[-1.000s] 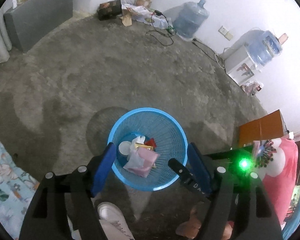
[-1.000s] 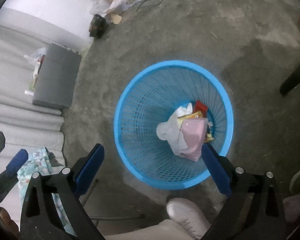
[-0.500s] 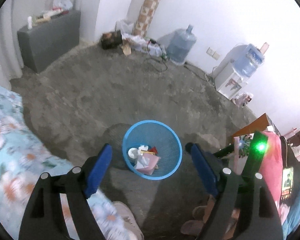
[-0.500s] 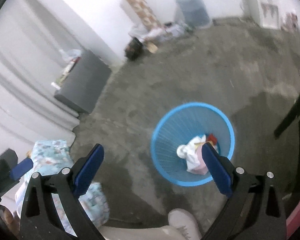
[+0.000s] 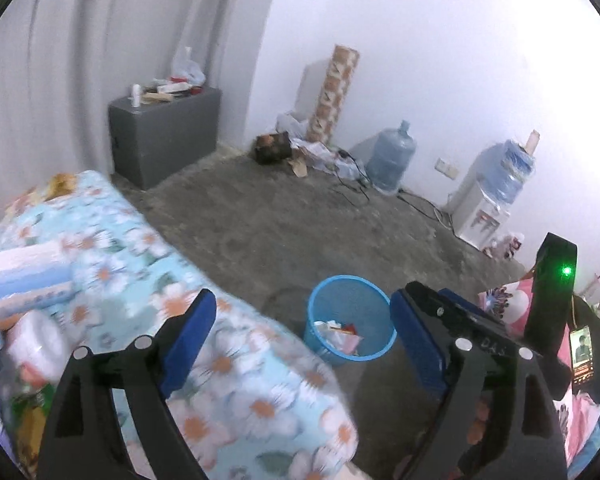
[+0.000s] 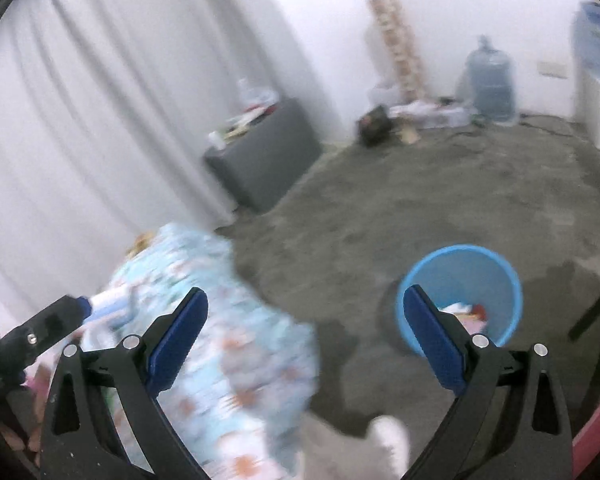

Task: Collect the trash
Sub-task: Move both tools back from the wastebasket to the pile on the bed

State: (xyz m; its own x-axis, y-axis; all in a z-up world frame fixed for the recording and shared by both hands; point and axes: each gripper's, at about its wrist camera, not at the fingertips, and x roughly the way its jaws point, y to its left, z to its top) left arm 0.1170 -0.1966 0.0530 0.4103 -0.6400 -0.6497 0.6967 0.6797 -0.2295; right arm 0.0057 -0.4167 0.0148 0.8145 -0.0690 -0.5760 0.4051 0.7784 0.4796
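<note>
Floral blue cloth covers the worktop [image 5: 112,232] on my far left, with blurred packets and a white roll [image 5: 36,340] lying on it. My left gripper [image 5: 300,332] has just been spreading its fingers; they stand wide apart with nothing between them. Past them, right of centre, the blue mesh basket [image 5: 320,312] sits on the grey floor [image 5: 280,220] with the collected trash [image 5: 340,334] inside: pale paper, something red, something pink. My right gripper [image 6: 304,320] is also spread wide and empty; its view is smeared, but the same basket [image 6: 496,276] shows behind the right finger. Water jug [image 5: 392,160] and dispenser [image 5: 488,200] stand along the far wall.
</note>
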